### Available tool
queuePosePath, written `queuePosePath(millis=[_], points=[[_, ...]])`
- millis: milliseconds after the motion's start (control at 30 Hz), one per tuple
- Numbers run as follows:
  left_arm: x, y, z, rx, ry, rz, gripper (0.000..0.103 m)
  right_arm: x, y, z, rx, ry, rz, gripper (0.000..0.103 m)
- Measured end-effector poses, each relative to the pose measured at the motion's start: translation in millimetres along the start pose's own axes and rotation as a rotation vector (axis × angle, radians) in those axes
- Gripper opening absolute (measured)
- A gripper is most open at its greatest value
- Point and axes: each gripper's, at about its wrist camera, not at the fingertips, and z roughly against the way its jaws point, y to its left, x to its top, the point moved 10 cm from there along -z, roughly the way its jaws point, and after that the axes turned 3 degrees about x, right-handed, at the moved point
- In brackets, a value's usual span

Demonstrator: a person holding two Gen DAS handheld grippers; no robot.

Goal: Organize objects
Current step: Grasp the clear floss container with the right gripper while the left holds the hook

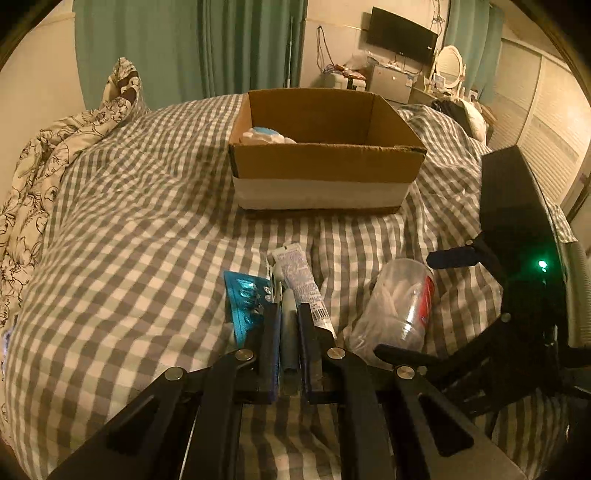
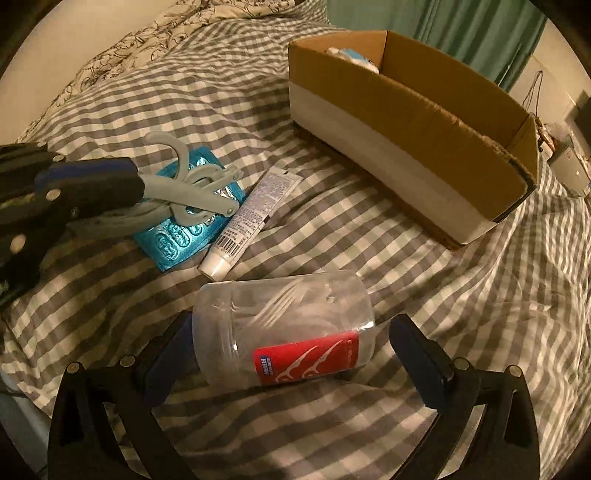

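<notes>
My left gripper (image 1: 288,314) is shut on a grey plastic tool (image 1: 289,332); in the right wrist view the left gripper (image 2: 133,184) holds that tool (image 2: 192,184) by its handle above a blue blister pack (image 2: 184,225). A white tube (image 2: 247,218) lies beside the pack. A clear plastic jar with a red label (image 2: 288,332) lies on its side. My right gripper (image 2: 291,343) is open, its fingers on either side of the jar. The jar (image 1: 395,302) and right gripper (image 1: 417,306) also show in the left wrist view.
An open cardboard box (image 1: 325,177) with a white band stands further back on the checked bedcover (image 1: 129,240), holding a blue-and-white item (image 1: 264,136). A floral duvet (image 1: 44,155) is bunched at the left. Furniture and a screen (image 1: 402,33) stand beyond.
</notes>
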Motion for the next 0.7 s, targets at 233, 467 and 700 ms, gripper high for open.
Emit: queuePosePath(millis=[233,467,700], points=[[-4,-3,8,-0.014,-0.006,0.010,0.009,-1,7,10,-0.021,-0.032,0.014,0.092],[8,-4,35,-0.013,-0.066,0.003,0.009,10,-3,61,-0.053,-0.164,-0.052,0.092],[72,4,80,0.007,-0.214,-0.016,0.009,42,-35,137,-0.141,-0.308,-0.094,0.092]])
